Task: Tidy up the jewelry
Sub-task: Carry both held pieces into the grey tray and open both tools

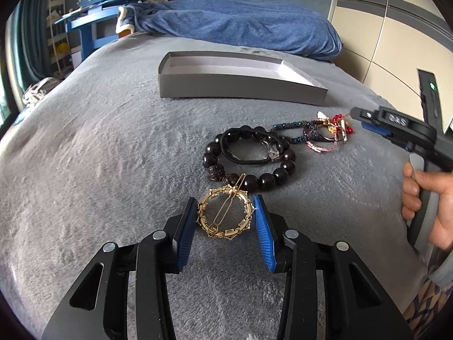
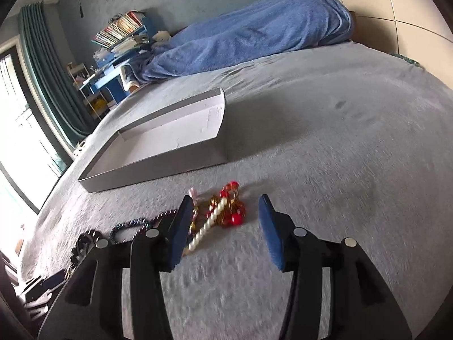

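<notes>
Left tool (image 1: pixel 225 206) brackets gold hair clip (image 1: pixel 225 215) (blue pads (image 1: pixel 262 226) just beside it).

My right tool (image 2: pixel 225 212) gapes over a red-bead, pearl-string ornament (image 2: pixel 223 212) on the grey bed (image 2: pixel 339 155). A shallow grey cardboard box (image 2: pixel 158 170) lies beyond.

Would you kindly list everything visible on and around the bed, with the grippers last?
shallow grey cardboard box: one, grey, mid-bed, nothing visible inside
round gold hair clip: one, gold, between left gripper's fingers
dark wooden bead bracelet: one, near-black, beyond the clip
black hair tie: one, lying on that bracelet
blue beaded strand: one, right of bracelet
red and pearl ornament cluster: one tangle, before right gripper
blue fleece blanket: one, far end
grey bed cover: one
left gripper: open, straddling clip
right gripper: open
</notes>
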`<state>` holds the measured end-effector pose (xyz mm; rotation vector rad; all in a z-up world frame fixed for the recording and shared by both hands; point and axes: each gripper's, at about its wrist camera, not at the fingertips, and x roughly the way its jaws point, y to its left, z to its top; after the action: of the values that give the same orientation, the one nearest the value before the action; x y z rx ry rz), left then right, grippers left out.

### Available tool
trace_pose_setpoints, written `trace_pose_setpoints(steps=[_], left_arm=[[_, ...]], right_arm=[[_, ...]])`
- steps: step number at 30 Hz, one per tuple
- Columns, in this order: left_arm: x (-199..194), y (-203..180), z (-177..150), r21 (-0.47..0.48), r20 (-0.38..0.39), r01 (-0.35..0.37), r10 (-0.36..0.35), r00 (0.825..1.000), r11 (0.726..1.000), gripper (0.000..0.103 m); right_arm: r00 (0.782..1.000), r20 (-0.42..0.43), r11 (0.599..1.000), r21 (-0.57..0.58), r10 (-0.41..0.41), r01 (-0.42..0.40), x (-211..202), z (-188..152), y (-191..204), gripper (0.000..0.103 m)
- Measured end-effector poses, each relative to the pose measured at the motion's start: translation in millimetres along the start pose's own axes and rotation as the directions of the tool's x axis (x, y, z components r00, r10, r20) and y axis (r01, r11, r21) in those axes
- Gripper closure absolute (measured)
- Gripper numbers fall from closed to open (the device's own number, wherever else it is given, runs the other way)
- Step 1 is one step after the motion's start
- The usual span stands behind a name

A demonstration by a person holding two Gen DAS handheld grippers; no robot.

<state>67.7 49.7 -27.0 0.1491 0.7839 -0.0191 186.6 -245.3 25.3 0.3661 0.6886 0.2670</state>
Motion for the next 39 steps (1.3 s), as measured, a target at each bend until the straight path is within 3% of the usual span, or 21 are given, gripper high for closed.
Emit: trace_pose_setpoints(steps=[2, 3, 6, 12, 24, 39], left_arm=[[0, 0, 0, 0.0, 0.0, 0.001, -0.001, 1.0, 1.0, 0.061], [1, 0, 0, -0.001, 0.0, 0.003, -0.003, 1.0, 1.0, 0.061], [0, 0, 0, -0.001, 0.002, 0.004, -0.004, 1.0, 1.0, 0.061], [-2, 1, -1, -0.002, 0.012, 0.008, -0.008, 1.0, 1.0, 0.061], [-13, 4, 7, -0.012, 0.057, 0.02, -0.02, 0.998, 1.0, 0.061], [-17, 24, 96, 0.024, 0.09, 0.039, -0.041, 0.995, 0.999, 0.061]], right_arm=[[1.0, -0.017, 1.0, 0.011, -0.004, 0.004, 9, 2, -1, 0.064], [1.0, -0.029, 1.0, 0.02, -0.002, 0.003, 13, 2, -3, 0.077], [0.999, -0.052, 0.998, 0.069, 0.002, 0.001, 20, 1, -13, 0.1], [0.999, 0.041, 0.994, 0.109, 0.009, -0.013, 0, -1, -22, 0.101], [0.989, 0.146, 1.0, 0.011, -0.007, 0.005, -48, 13, -13, 0.101], [0.986, 0.148, 0.996, -0.051, 0.082, -0.075, -46, 63, 19, 0.101]])
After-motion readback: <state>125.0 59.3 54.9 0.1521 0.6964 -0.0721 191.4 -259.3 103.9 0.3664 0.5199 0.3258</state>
